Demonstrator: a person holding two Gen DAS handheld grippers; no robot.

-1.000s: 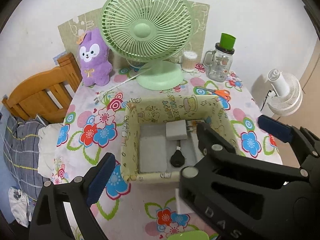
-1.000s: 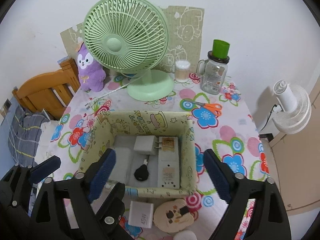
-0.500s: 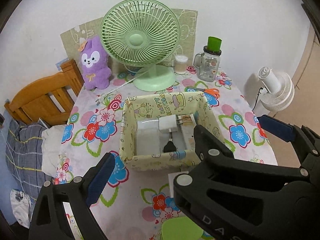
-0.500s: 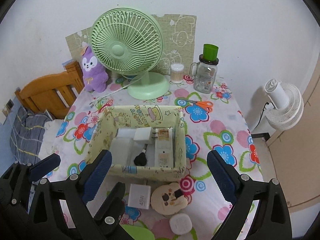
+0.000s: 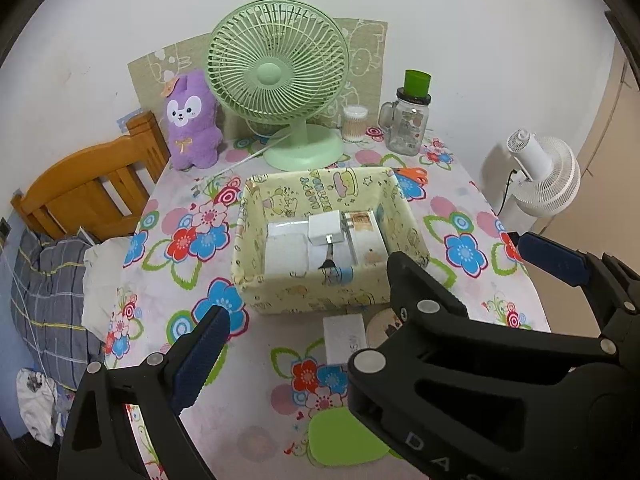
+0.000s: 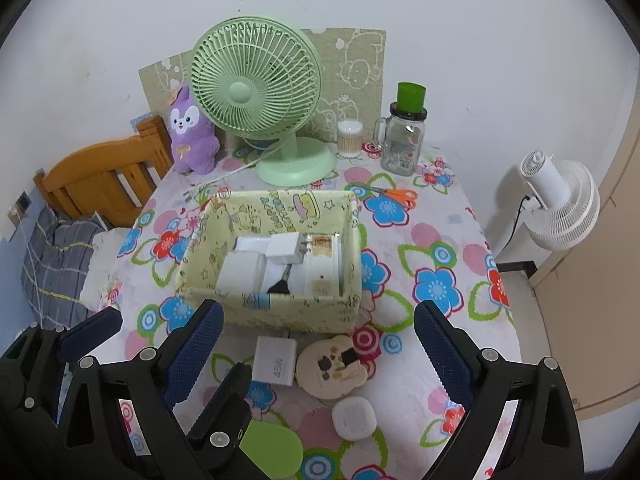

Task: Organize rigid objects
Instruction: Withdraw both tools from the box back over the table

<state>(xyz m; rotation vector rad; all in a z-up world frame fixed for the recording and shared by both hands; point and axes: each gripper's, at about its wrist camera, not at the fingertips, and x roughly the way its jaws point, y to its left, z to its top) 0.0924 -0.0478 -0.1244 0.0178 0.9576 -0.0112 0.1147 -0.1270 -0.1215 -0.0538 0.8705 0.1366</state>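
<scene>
Left gripper [image 5: 372, 316] was held wide open and empty at lower left of the right view; right gripper [image 6: 316, 336] likewise wide and empty, nearer the loose items. White charger [image 6: 276, 360], cookie-shaped case [image 6: 332, 368], round white case [image 6: 354, 418] and green case [image 6: 270, 450] lay in front of the fabric bin [image 6: 280, 312], between the right fingers, charger's long axis pointing toward the bin. In the left view the round white case was hidden behind the right gripper's body; only the right view showed all four.

Home bedroom, wooden bed frame [image 6: 100, 176], plaid bedding [image 6: 52, 264], floral-clothed table [image 6: 432, 248], plush toy [image 6: 192, 132]
</scene>
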